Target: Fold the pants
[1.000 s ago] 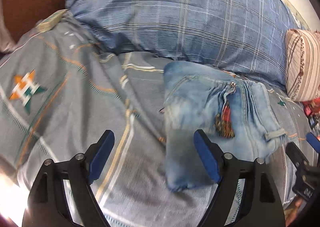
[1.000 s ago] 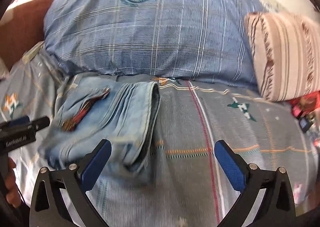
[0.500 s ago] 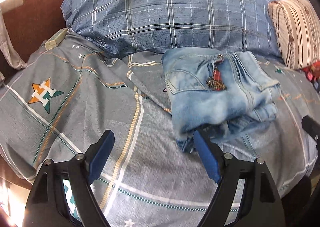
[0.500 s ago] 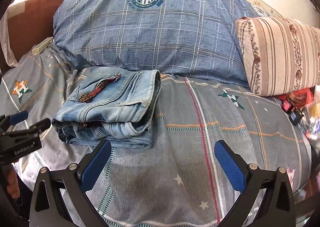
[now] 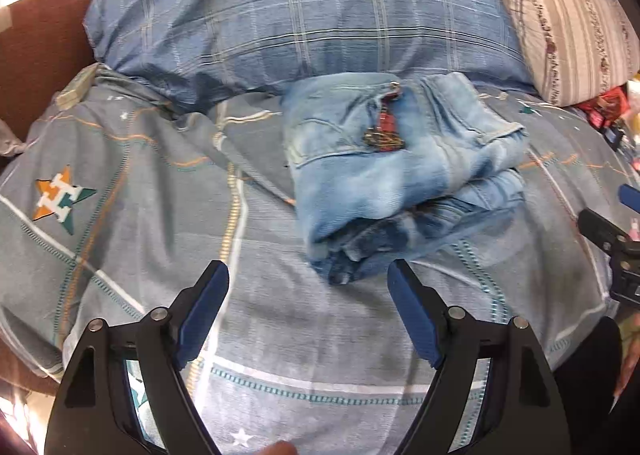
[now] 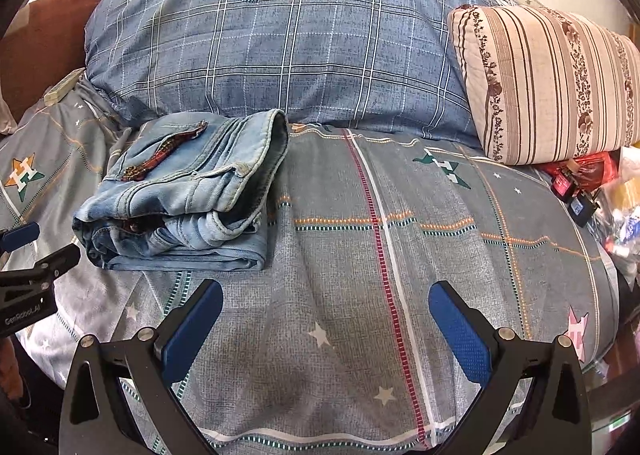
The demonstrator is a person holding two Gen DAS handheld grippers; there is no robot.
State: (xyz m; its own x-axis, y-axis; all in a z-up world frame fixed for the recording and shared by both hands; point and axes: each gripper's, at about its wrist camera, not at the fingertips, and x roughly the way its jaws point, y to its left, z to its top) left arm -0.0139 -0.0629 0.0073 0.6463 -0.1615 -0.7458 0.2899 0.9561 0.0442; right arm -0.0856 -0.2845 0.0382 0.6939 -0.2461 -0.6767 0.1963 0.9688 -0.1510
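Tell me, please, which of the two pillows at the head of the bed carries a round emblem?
The big blue checked pillow right behind the folded jeans has the round badge near its top. The smaller striped pillow beside it shows only stripes and flower bands.

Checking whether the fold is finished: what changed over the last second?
Both grippers drew back from the folded jeans: the left gripper and right gripper, open and empty, now sit clear of them. The jeans stayed folded against the blue pillow.

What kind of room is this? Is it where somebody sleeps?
Most likely a bedroom. A big blue plaid pillow and a striped pillow rest at the head of a grey bedspread with stars, and folded jeans lie on it.
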